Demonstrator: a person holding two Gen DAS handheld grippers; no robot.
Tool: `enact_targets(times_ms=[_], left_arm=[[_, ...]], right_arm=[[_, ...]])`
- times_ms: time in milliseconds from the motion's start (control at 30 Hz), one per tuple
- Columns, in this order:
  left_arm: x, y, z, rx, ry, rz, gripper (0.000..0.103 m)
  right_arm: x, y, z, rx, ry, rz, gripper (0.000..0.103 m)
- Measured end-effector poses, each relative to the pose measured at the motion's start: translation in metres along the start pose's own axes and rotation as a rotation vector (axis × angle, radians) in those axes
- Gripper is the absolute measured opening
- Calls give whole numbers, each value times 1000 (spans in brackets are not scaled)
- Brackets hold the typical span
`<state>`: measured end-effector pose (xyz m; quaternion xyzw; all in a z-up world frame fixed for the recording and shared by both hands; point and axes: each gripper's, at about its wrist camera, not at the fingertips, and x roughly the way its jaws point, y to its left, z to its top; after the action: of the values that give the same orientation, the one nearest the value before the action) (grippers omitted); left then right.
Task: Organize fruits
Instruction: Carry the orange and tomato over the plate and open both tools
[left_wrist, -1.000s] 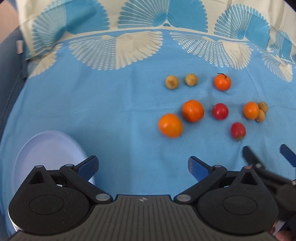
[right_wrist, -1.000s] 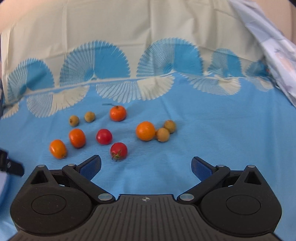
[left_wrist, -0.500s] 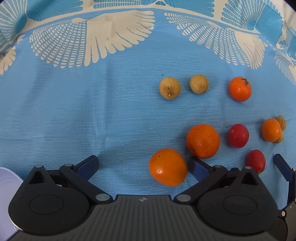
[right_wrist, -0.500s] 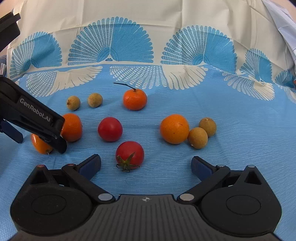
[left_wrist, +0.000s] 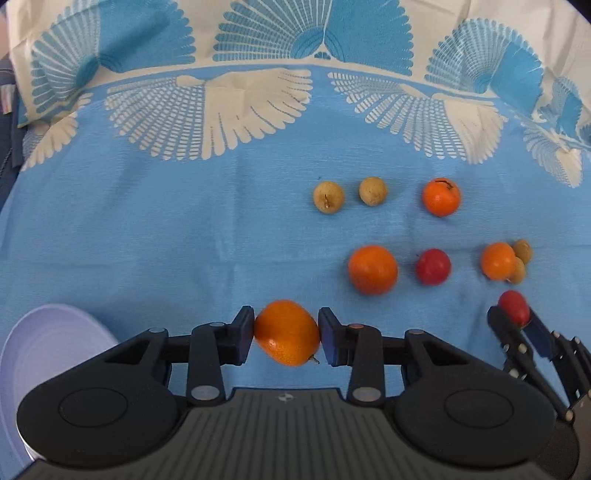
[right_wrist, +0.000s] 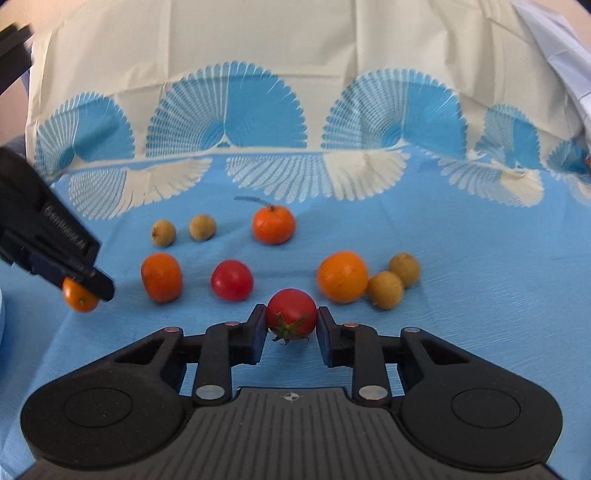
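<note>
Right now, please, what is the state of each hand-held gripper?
Left hand-held gripper: jaws closing, pads on the orange.
Right hand-held gripper: shut on the tomato.

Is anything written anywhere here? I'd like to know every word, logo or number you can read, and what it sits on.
"GenRobot.AI": white lettering on the black body of the left gripper, seen from the right wrist view; it is blurred and only just legible.
A small round cross-shaped mark, no letters, on the ribbed grey base of the right gripper.
The same mark stands on the left gripper's base in its own view.
No other text: the fruits and the blue cloth bear none.
</note>
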<state>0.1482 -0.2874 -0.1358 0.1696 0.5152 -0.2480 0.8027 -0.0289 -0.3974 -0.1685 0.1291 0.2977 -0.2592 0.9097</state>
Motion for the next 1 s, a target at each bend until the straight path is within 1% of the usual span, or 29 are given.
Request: enact_targets(times_ms=[67,167,267,400,533,633,733,800,900,1000], left_arm=[[-28,4,-16,11,-24,2,42],[-70,13,-46,24,-38,4,42],[-110,26,-81,28,-53,13,42],[-154,47,-124,25,-63,38,42],[-192,72,-167,5,-85,71,42],[-214,94,-197,-37,-98,67,42],[-232,115,-223,-85,-111,55,42],[-242,125,-239,-103,-133,63,42],[-254,139,-255,-128,-162,70,42],[-263,150,-264,-157,-183,61,42]], right_arm=[[-21,-3,6,17,-20,-2,30],[-58,-1,11,17,-56,10,30],[-105,12,6,0,-78,36,30],[-164,38,-7,-30,-59,114,30],[-212,68,-20,-42,-34,204,30],[-241,88,-25,-50,-14,264,30],[-266,108,-27,-87,-16,297,30],[-280,118,-27,-110,-21,318,30],[-297,133,-29,-139,-25,339,30],[-311,145,-33,-174,-22,358,30]])
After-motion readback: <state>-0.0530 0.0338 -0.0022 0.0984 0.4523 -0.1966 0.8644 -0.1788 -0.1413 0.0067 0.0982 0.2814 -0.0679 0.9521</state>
